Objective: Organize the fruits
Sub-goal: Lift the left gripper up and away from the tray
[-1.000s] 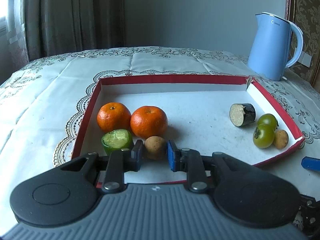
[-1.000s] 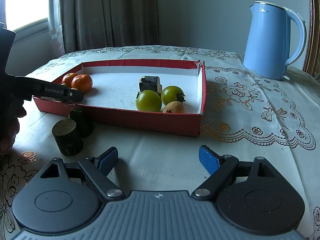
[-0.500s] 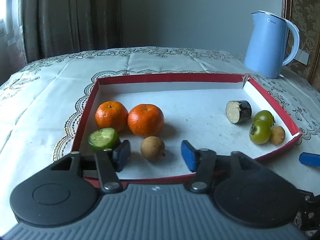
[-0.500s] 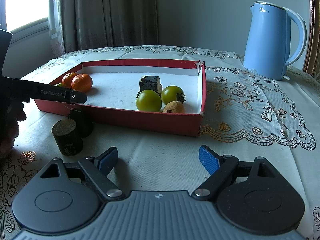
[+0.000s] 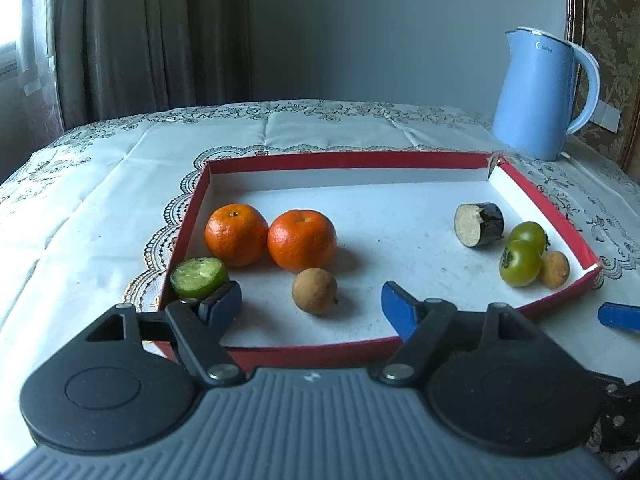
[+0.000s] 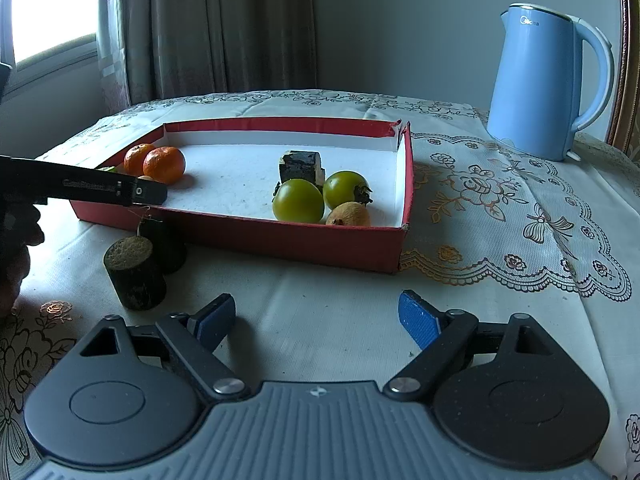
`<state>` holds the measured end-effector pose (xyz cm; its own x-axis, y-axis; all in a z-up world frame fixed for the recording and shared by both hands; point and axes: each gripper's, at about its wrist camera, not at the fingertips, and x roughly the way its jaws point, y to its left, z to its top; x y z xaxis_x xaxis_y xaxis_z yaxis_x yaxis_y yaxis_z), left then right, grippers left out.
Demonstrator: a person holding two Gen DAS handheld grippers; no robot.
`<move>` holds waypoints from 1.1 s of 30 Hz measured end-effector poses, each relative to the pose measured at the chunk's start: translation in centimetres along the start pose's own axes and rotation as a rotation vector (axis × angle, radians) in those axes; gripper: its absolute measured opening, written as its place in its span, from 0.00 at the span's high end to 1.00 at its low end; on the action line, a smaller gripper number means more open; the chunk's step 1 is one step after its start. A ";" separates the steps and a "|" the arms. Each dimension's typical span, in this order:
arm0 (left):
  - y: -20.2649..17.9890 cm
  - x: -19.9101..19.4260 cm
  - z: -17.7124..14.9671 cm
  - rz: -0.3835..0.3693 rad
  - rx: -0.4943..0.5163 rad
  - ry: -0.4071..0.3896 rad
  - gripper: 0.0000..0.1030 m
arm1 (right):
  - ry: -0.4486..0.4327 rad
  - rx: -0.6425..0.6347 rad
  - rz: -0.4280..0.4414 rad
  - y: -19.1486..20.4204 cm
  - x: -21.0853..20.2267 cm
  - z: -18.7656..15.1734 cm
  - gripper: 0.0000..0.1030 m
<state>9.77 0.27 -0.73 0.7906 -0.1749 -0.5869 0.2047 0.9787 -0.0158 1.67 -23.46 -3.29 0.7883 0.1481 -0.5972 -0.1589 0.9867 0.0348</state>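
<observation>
The red tray (image 5: 360,347) sits on the tablecloth (image 6: 500,240) with the blue kettle (image 5: 538,94) well behind its far right corner, and everything else is placed against that tray. Inside it, two oranges (image 5: 302,239) lie near the left wall, two green tomatoes (image 5: 519,262) by the right wall, a cut dark piece (image 5: 479,224) just beside them. The left gripper (image 5: 311,302), which a second ago was closed on the small brown fruit (image 5: 315,291), now has its jaws spread wide and is drawn back over the tray's near edge; the fruit rests free on the tray floor just in front of the oranges. So that fruit looks delivered. The right gripper (image 6: 316,320) hovers outside the tray's near wall, jaws apart, holding nothing, with two dark stubs (image 6: 135,274) outside the tray's near left corner, likely next
</observation>
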 end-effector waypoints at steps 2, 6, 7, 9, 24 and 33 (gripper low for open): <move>0.0 -0.6 -0.1 0.003 0.002 -0.010 0.23 | 0.000 -0.001 0.000 0.0 0.0 0.0 0.13; -0.2 -2.5 -0.7 0.053 0.035 -0.070 0.15 | 0.001 -0.003 -0.001 0.0 0.0 0.0 0.13; -0.2 -3.1 -0.9 0.062 0.047 -0.089 0.14 | 0.001 -0.003 -0.002 0.0 0.0 -0.1 0.13; -0.2 -3.9 -1.2 0.087 0.058 -0.110 0.13 | 0.002 -0.005 -0.003 0.0 0.0 -0.1 0.13; 2.2 -3.8 -4.7 0.071 -0.017 0.010 0.10 | -0.026 -0.020 0.005 1.0 -1.1 -0.4 0.13; 3.1 -3.4 -4.8 0.100 -0.072 0.033 0.02 | -0.084 -0.078 0.095 5.0 -2.8 0.1 0.14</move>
<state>4.95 4.44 -2.67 0.7854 -0.0736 -0.6146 0.0831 0.9965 -0.0130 -1.24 -18.96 -1.39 0.8137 0.2490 -0.5252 -0.2786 0.9601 0.0234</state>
